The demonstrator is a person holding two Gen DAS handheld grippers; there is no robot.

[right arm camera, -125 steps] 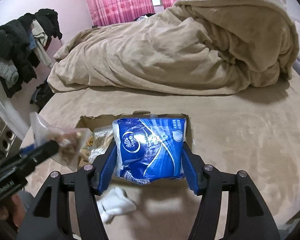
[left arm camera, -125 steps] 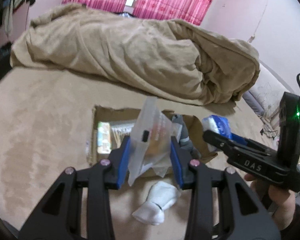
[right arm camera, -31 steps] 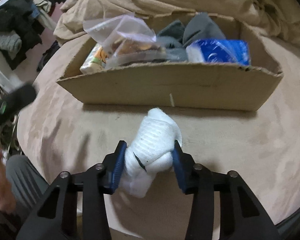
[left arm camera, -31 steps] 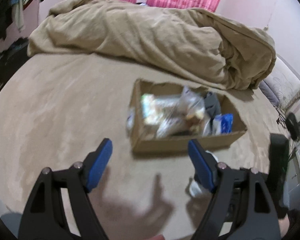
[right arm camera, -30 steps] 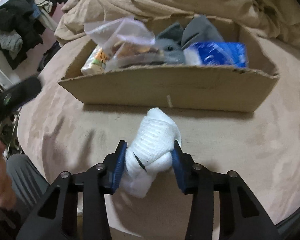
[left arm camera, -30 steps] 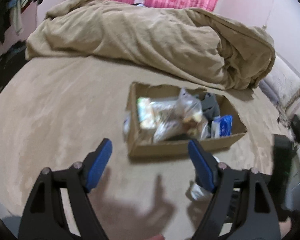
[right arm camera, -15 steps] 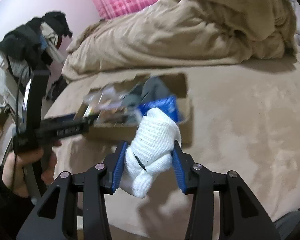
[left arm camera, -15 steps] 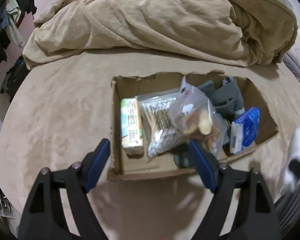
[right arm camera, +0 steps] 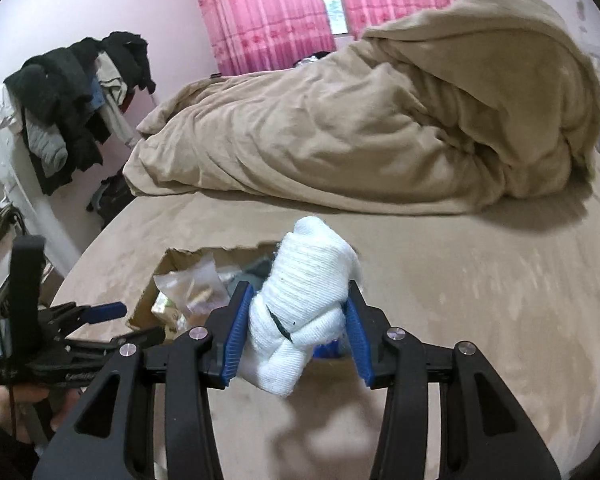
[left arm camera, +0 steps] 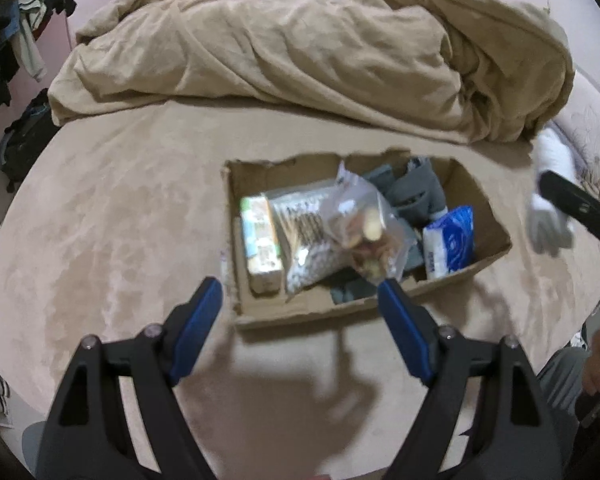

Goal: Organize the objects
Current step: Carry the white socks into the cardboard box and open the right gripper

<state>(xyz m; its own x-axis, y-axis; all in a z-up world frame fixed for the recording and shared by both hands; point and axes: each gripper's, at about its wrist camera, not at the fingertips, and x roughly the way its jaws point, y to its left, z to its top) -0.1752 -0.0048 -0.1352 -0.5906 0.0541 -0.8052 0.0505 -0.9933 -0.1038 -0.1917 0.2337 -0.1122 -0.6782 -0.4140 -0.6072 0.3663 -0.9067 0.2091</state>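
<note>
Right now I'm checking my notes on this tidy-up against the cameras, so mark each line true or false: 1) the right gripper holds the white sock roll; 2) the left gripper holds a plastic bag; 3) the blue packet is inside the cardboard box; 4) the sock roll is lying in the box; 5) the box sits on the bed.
1) True: the right gripper is shut on the white sock roll.
2) False: the left gripper is open and holds nothing; the clear plastic bag lies in the cardboard box.
3) True: the blue packet is at the box's right end.
4) False: the sock roll is held in the air, clear of the box.
5) True: the box rests on the bed, in front of the blanket.
</note>
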